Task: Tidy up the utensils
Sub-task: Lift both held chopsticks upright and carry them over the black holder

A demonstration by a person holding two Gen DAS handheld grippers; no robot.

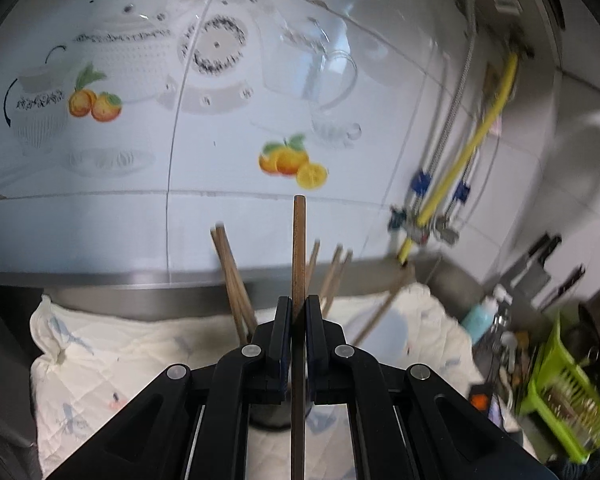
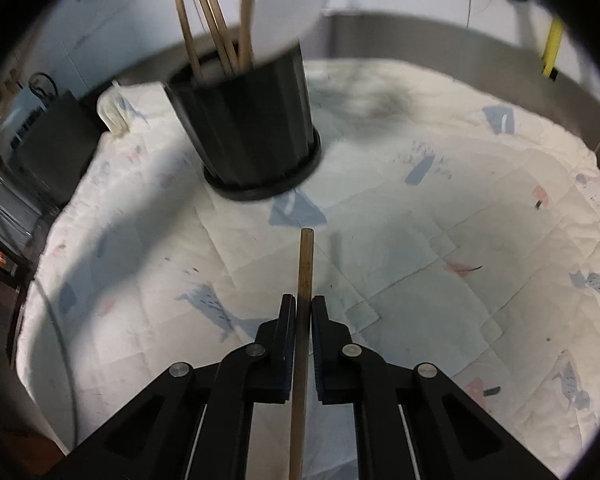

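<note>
Left gripper [image 1: 299, 312] pinches a dark chopstick [image 1: 299, 248] upright before the tiled wall [image 1: 100, 208]. Right gripper [image 2: 304, 312] pinches a pale chopstick [image 2: 305, 264] over the quilted cloth [image 2: 440, 264], near the black holder [image 2: 252, 128] of chopsticks.
</note>
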